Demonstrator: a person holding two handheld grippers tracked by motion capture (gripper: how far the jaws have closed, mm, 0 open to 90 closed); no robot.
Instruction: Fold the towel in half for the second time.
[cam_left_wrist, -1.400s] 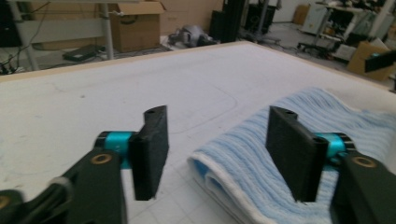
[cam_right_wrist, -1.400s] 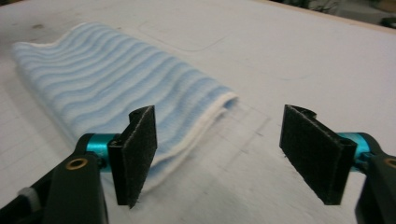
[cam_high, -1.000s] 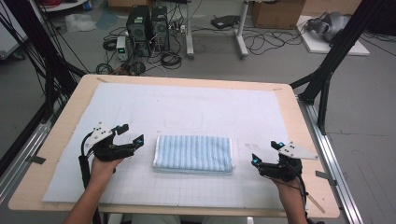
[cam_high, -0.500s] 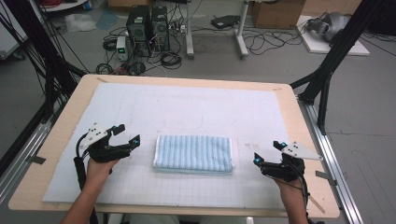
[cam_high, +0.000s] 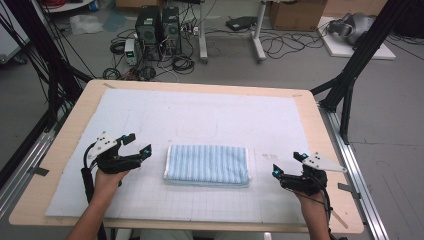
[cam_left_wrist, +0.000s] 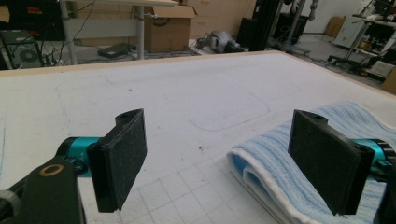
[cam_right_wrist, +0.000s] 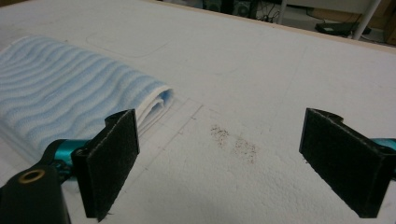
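The table (cam_high: 65, 150) was a pale wooden top with rounded corners, and nearly all of it was covered by a white foam mat (cam_high: 210, 115), leaving a bare wood border along every edge. A faint grid ran over the mat's near half, with a rounded outline traced near the middle. A folded blue-and-white striped towel (cam_high: 207, 164) lay flat on the mat, closer to the near edge than the far one, roughly midway between left and right edges. A brownish smudge (cam_right_wrist: 236, 142) marked the mat just beside the towel's right end.
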